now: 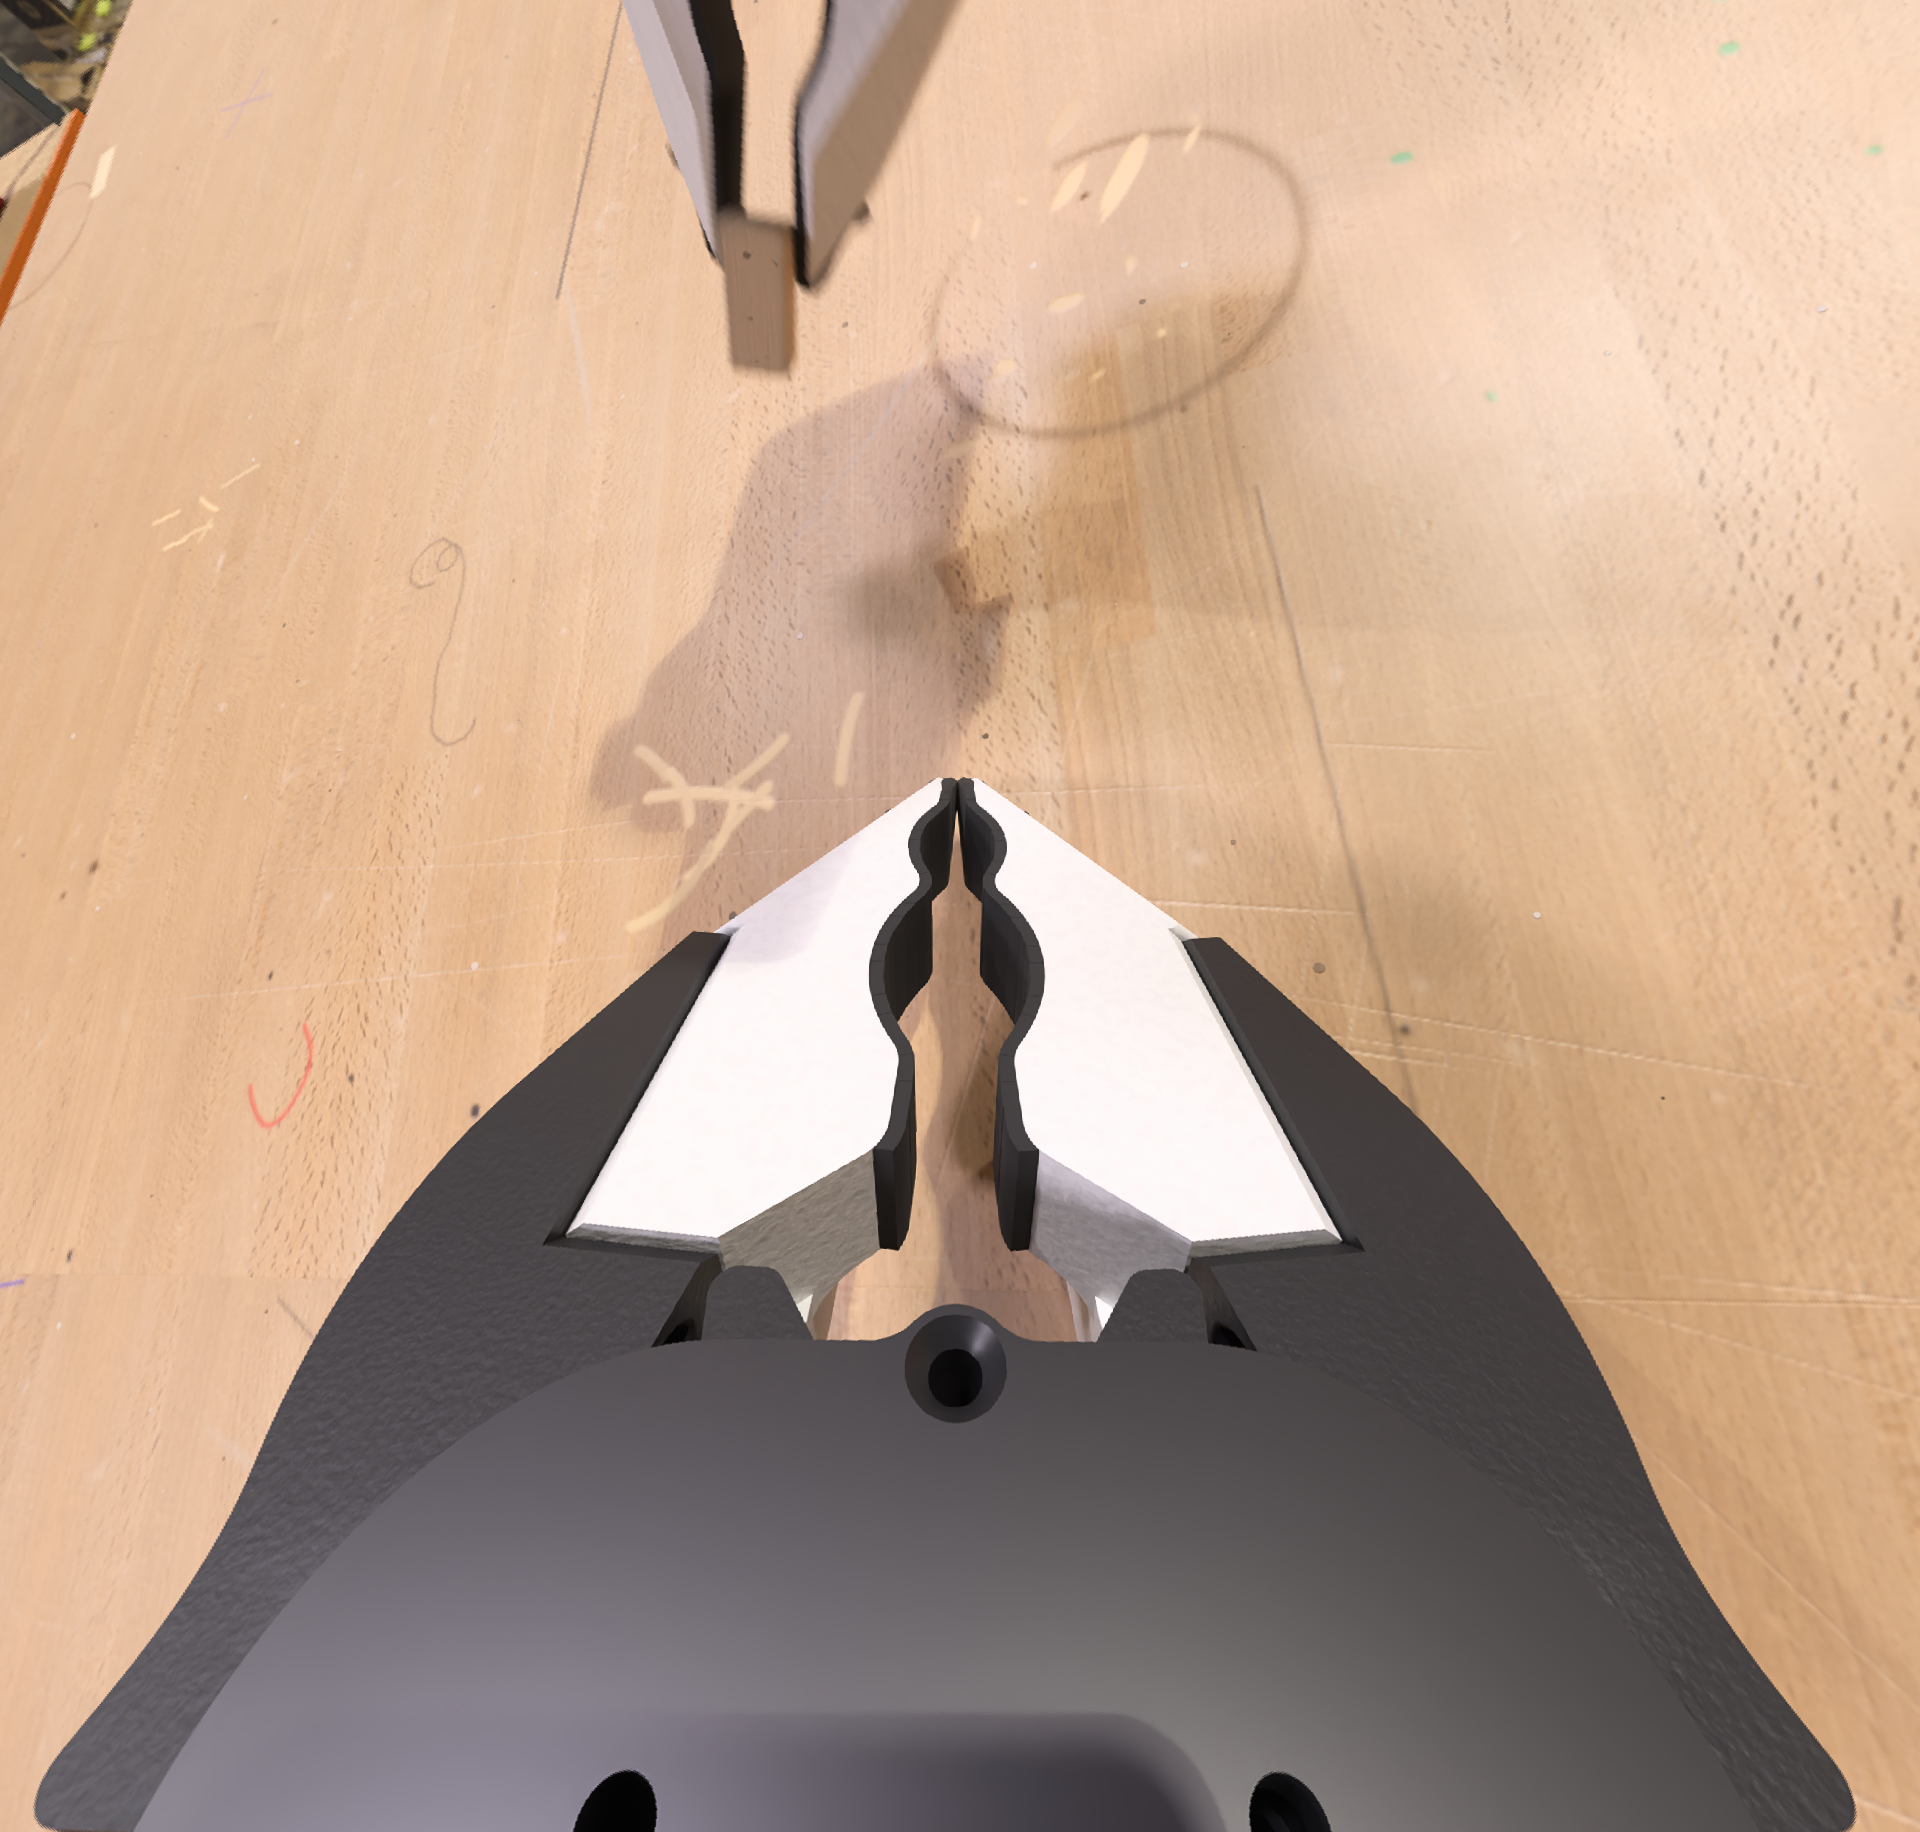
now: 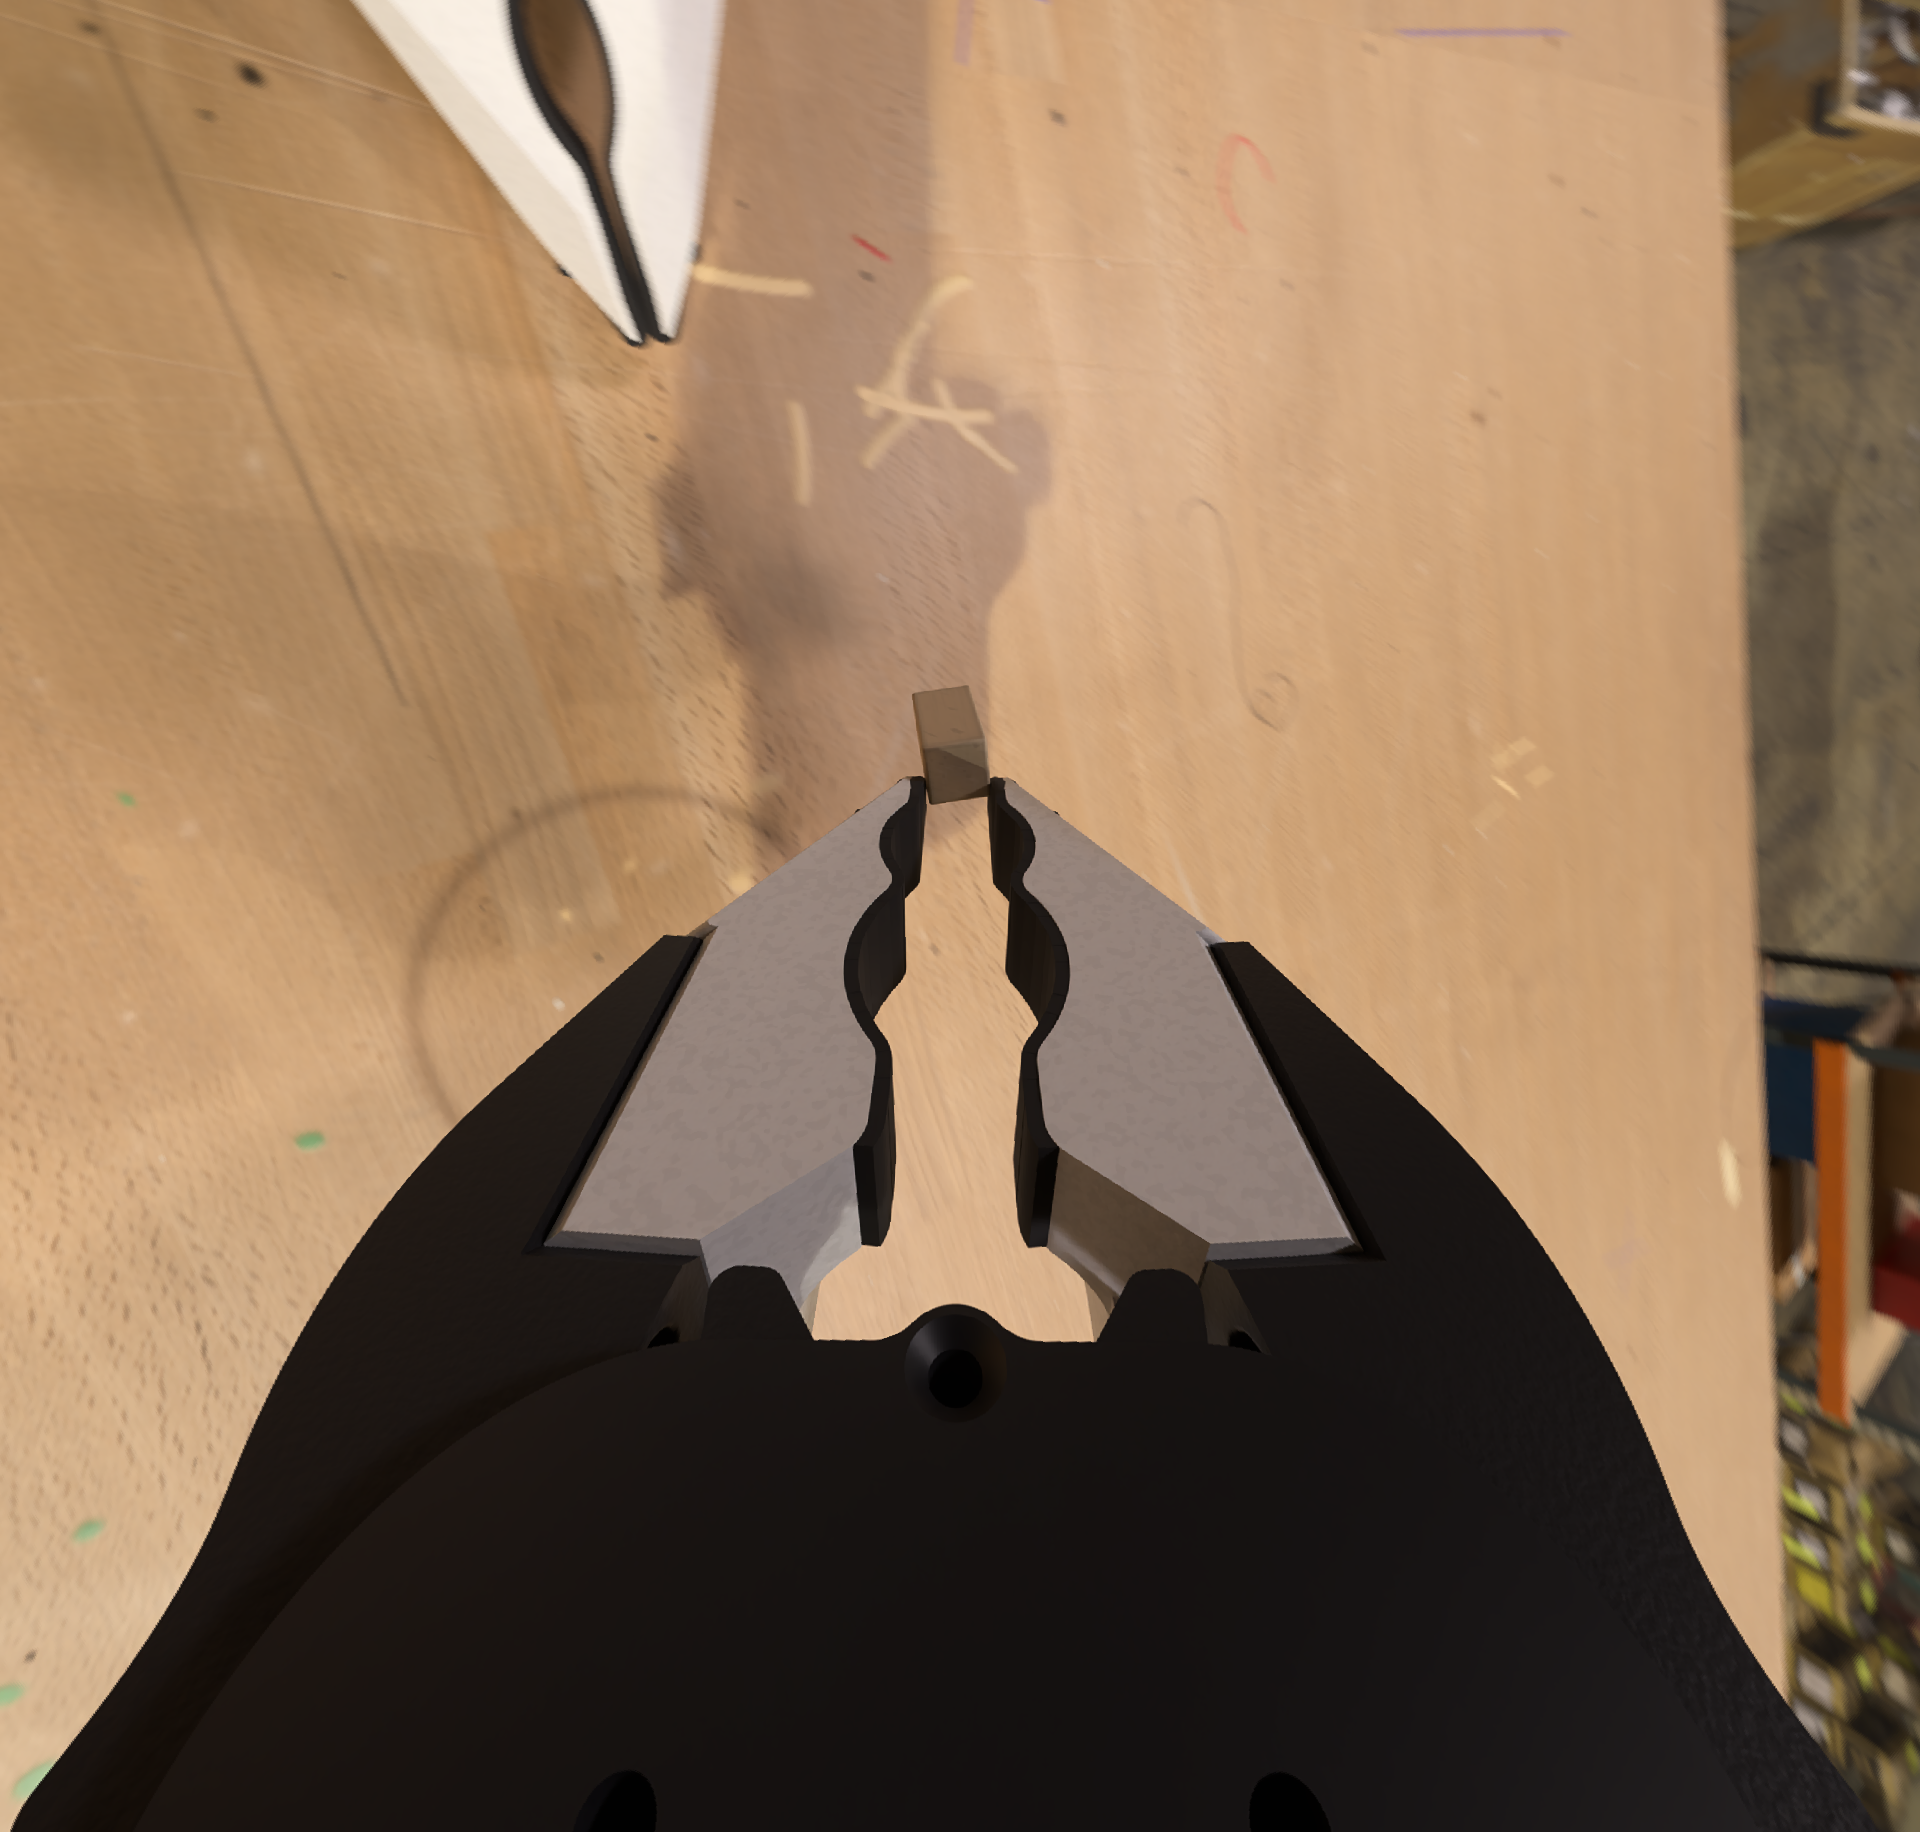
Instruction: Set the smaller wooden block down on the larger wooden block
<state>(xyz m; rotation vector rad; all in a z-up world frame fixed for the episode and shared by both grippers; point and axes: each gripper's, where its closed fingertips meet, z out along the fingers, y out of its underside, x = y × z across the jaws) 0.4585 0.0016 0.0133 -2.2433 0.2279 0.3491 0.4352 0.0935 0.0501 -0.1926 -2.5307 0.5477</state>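
My right gripper [image 2: 956, 795] is shut on the smaller wooden block [image 2: 948, 743], a pale little cuboid that sticks out past its fingertips. In the left wrist view the right gripper [image 1: 764, 244] hangs above the table with that block [image 1: 758, 296] pointing down. A flat tan shape [image 1: 1049, 556], apparently the larger wooden block, lies on the table in shadow, nearer to me and to the right of the held block. It blends with the tabletop. My left gripper [image 1: 956, 785] is shut and empty above the table. It also shows in the right wrist view [image 2: 649, 333].
The wooden tabletop [image 1: 1455, 847] bears scratches, a drawn circle [image 1: 1117, 281] and green paint flecks. Its edge runs along the right of the right wrist view [image 2: 1751, 639], with crates and shelving [image 2: 1839, 120] beyond. An orange strip [image 1: 31, 213] marks the edge at the far left.
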